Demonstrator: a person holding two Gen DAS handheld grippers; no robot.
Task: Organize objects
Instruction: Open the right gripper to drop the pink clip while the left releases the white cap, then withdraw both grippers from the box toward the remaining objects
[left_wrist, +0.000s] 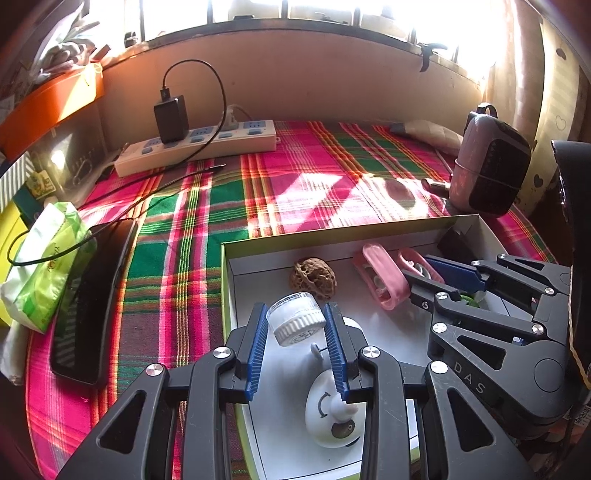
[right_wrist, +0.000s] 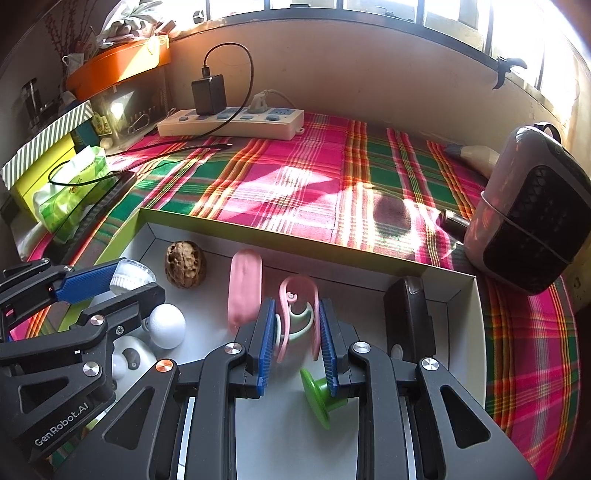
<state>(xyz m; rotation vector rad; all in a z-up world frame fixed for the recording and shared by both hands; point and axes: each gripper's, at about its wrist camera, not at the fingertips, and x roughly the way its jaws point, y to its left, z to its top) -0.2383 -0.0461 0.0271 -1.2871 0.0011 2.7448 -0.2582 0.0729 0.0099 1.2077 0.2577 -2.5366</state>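
An open white box (left_wrist: 236, 258) (right_wrist: 258, 230) lies on a plaid cloth. My left gripper (left_wrist: 297, 325) is shut on a small clear jar with a white ribbed lid (left_wrist: 295, 317), held over the box's left part; the jar also shows in the right wrist view (right_wrist: 131, 275). My right gripper (right_wrist: 297, 321) is shut on a pink hook-shaped clip (right_wrist: 295, 295) with a pale green piece, over the box's middle. In the box lie a walnut (left_wrist: 314, 275) (right_wrist: 184, 264), a pink oblong case (left_wrist: 380, 275) (right_wrist: 243, 284), a white round gadget (left_wrist: 332, 413), a white ball (right_wrist: 168, 325), a green suction cup (right_wrist: 319, 391) and a black block (right_wrist: 406, 314).
A power strip (left_wrist: 199, 147) with a black charger and cable stands at the back. A black phone (left_wrist: 92, 295) and a green tissue pack (left_wrist: 44, 258) lie left of the box. A pink and black speaker-like device (right_wrist: 528, 214) stands at the right. Boxes are stacked at the far left.
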